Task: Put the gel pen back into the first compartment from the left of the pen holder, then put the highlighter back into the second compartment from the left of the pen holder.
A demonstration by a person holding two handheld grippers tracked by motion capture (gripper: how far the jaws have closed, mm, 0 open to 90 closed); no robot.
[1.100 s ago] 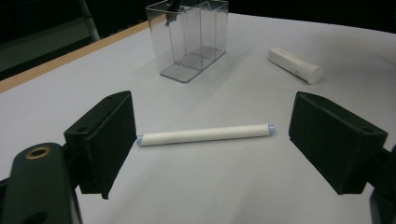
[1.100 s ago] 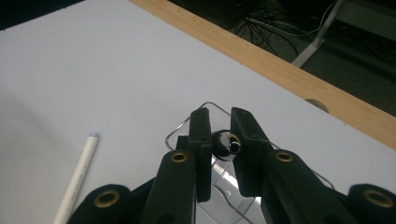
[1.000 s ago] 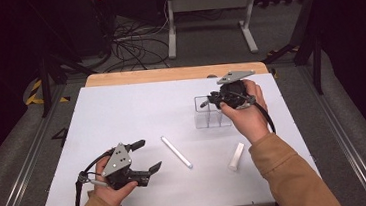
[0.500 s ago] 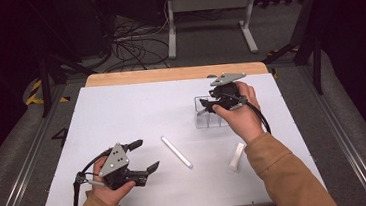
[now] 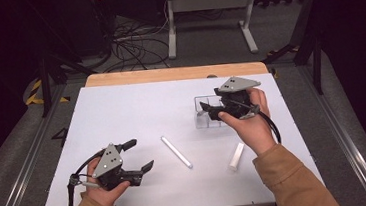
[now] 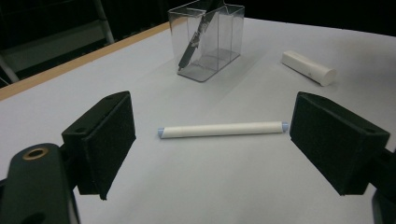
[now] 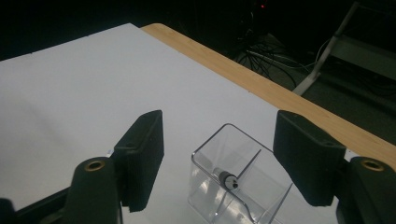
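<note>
Dark pen point(image 7: 227, 179) now leaning in clear holder point(image 7: 243, 191)

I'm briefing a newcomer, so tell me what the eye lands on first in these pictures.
First is the clear plastic holder at the white table's far right, a dark pen leaning inside one compartment. The right gripper hangs just above it; its fingers have just been opening, nothing between them. Nearer, a long white stick lies mid-table in front of the open left gripper, and a stubby white cylinder lies beside the right forearm.
</note>
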